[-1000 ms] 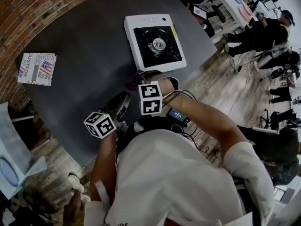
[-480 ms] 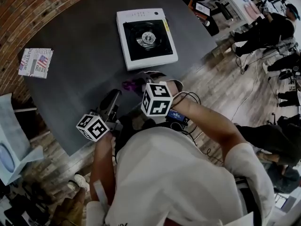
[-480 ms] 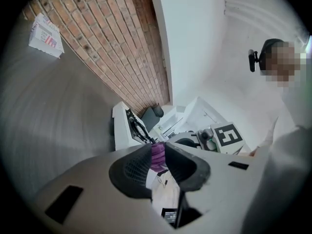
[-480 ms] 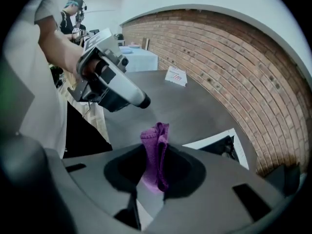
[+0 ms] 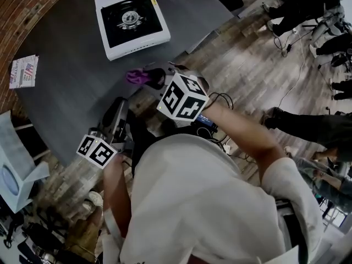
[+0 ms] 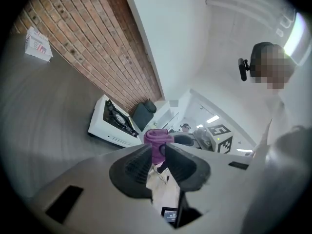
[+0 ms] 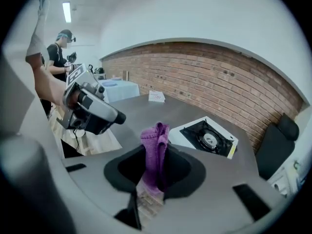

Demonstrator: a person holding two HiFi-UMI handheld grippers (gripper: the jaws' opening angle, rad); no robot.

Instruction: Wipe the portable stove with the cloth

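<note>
The white portable stove (image 5: 132, 18) with a black top and centre burner sits on the dark round table (image 5: 66, 92). It also shows in the left gripper view (image 6: 114, 121) and the right gripper view (image 7: 208, 138). My right gripper (image 5: 153, 77) is shut on a bunched purple cloth (image 5: 136, 76) near the table's near edge, short of the stove. The cloth (image 7: 156, 155) stands up between its jaws. My left gripper (image 5: 117, 108) hovers lower left by the table edge. Its jaws (image 6: 157, 152) stand narrowly apart with nothing between them, and the cloth (image 6: 156, 139) shows beyond them.
A flag-printed booklet (image 5: 23, 70) lies at the table's far left by the brick wall (image 7: 219, 77). A black chair (image 7: 275, 145) stands right of the stove. People (image 5: 308, 4) and cables are on the wooden floor (image 5: 247, 59) at right. A pale blue item (image 5: 11, 175) sits at left.
The head view has swung, so table and stove now lie further up and left. The purple cloth shows more fully, held by the right gripper near the table edge. The left gripper has dropped slightly lower left.
</note>
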